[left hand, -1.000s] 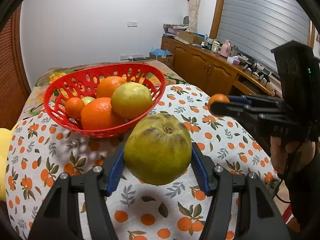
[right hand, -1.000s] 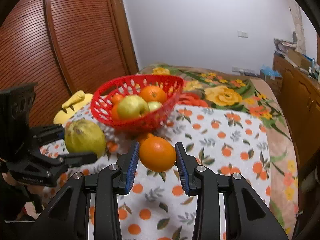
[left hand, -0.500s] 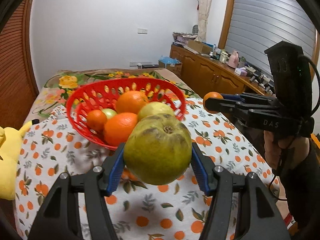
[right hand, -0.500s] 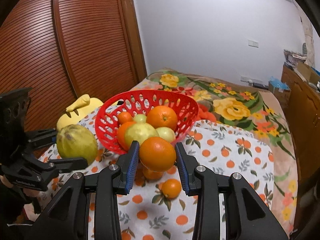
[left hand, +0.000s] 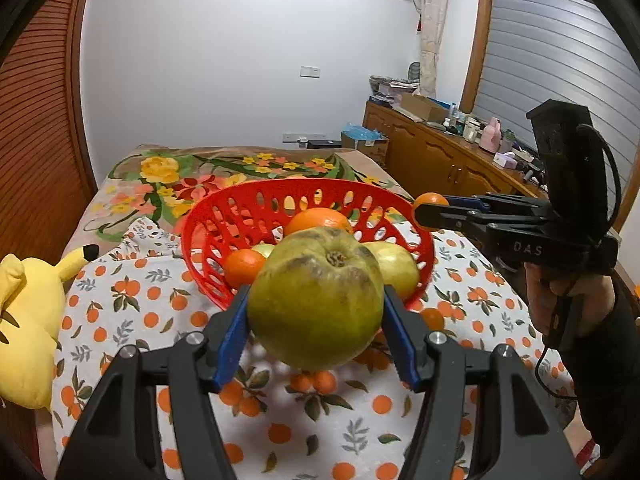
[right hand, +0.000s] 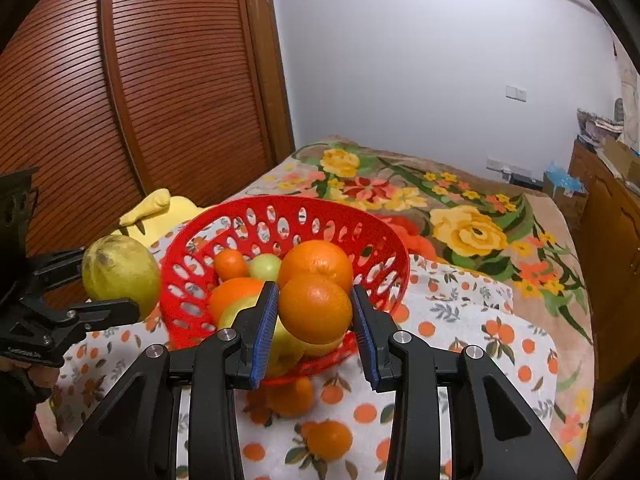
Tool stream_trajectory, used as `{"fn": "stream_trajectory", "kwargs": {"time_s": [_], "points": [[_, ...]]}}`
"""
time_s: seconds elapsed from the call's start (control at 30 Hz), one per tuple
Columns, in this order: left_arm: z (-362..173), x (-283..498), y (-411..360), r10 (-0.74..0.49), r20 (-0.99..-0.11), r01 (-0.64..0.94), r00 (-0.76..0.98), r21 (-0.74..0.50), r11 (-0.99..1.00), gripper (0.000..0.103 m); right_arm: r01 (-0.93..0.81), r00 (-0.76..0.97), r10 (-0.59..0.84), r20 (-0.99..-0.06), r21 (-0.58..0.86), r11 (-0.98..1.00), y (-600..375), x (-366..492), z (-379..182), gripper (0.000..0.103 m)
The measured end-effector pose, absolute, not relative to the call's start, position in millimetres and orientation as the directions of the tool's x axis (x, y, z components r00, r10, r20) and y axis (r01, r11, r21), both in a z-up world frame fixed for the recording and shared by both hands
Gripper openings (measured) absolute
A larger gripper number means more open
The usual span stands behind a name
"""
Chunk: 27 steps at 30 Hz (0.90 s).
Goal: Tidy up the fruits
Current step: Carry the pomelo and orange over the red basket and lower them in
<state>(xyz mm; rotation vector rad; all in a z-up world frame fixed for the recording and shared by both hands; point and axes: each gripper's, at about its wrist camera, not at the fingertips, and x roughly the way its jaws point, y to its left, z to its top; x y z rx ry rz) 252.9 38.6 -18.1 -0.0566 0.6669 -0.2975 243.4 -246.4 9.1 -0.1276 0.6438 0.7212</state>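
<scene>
Ahead of me stands a plain white wall (left hand: 224, 60) with a small white switch plate (left hand: 310, 71). To my left rises a reddish-brown wooden slatted sliding door (right hand: 132, 92). To my right a brown wooden sideboard (left hand: 436, 160) runs along the wall, cluttered with boxes and bottles, below a grey ribbed roller blind (left hand: 560, 64) framed in wood, with a cream curtain (left hand: 430, 24) hanging beside it. Beneath me lies a white cloth printed with oranges (left hand: 132, 304), and beyond it a floral blanket in yellow, red and green (right hand: 460, 208).

The left gripper (left hand: 316, 334) clamps a green pear (left hand: 315, 298) in front of the red basket (left hand: 208, 220) of fruit.
</scene>
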Motion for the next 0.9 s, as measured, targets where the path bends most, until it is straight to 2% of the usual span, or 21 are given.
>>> {"fn": "stream_trajectory", "kwargs": {"time_s": [0.47, 0.9], "points": [[-29, 284, 40, -0.281, -0.617, 0.247, 0.736, -0.142, 0.959, 0.061, -0.633, 0.561, 0.539, -0.629, 0.094, 0.768, -230, 281, -9, 0.037], [-30, 319, 38, -0.269, -0.637, 0.247, 0.723, -0.125, 0.961, 0.061, -0.619, 0.573, 0.547, -0.610, 0.116, 0.777, -240, 285, 2, 0.037]]}}
